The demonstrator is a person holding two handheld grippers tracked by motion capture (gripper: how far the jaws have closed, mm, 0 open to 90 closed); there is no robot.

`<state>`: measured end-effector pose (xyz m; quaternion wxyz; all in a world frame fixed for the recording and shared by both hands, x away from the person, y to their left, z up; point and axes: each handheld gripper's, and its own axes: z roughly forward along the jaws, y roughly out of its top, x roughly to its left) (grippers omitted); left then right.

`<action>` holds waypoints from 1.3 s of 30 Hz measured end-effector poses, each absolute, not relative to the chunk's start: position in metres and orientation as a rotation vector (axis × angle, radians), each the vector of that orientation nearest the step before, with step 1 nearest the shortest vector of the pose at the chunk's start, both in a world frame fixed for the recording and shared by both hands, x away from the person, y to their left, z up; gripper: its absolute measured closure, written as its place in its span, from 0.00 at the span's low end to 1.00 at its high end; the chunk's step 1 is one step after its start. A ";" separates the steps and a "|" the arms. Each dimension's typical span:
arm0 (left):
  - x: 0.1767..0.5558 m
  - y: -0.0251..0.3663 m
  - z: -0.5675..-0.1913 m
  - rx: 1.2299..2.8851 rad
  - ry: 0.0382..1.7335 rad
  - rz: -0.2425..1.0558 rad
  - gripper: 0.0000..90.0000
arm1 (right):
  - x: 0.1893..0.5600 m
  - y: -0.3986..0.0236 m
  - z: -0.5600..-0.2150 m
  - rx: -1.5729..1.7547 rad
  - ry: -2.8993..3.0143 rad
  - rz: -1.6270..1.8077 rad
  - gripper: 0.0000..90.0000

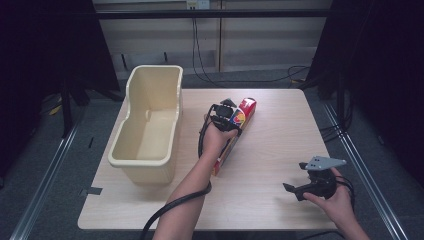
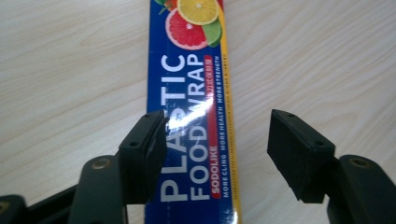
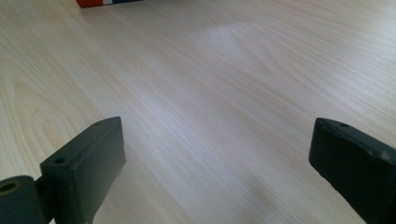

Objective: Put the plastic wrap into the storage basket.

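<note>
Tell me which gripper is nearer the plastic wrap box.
Left. The left gripper hangs over the plastic wrap box, jaws open astride it; the right gripper sits apart near the table's front right corner.

one worktop [image 1: 270, 150] of pale wood carries the things. on it stands one cream plastic bin [image 1: 150, 120], and beside that lies one long box of plastic food wrap [image 2: 196, 93], printed blue, red and yellow with fruit slices. there are two claws: the left claw [image 1: 227, 106] above the box and the right claw [image 1: 296, 177] near the worktop's right front, each with two black jaws, so four jaws in all. two hands hold them, the left hand [image 1: 216, 137] and the right hand [image 1: 335, 197]. one grey three-cornered plate [image 1: 324, 162] sits atop the right claw
</note>
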<state>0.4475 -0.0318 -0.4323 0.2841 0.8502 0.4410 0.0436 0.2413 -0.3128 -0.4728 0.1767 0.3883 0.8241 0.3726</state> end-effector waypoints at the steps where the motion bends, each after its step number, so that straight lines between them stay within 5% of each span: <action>1: 0.450 -0.031 -0.433 2.302 1.173 0.110 0.40 | 0.241 -0.313 -0.473 1.104 2.333 1.051 0.04; 15: 0.463 -0.041 -0.445 2.305 1.217 0.114 0.18 | 0.242 -0.313 -0.474 1.111 2.331 1.045 0.04; 39: 0.474 -0.047 -0.461 2.319 1.280 0.070 0.27 | 0.243 -0.315 -0.473 1.105 2.328 1.057 0.04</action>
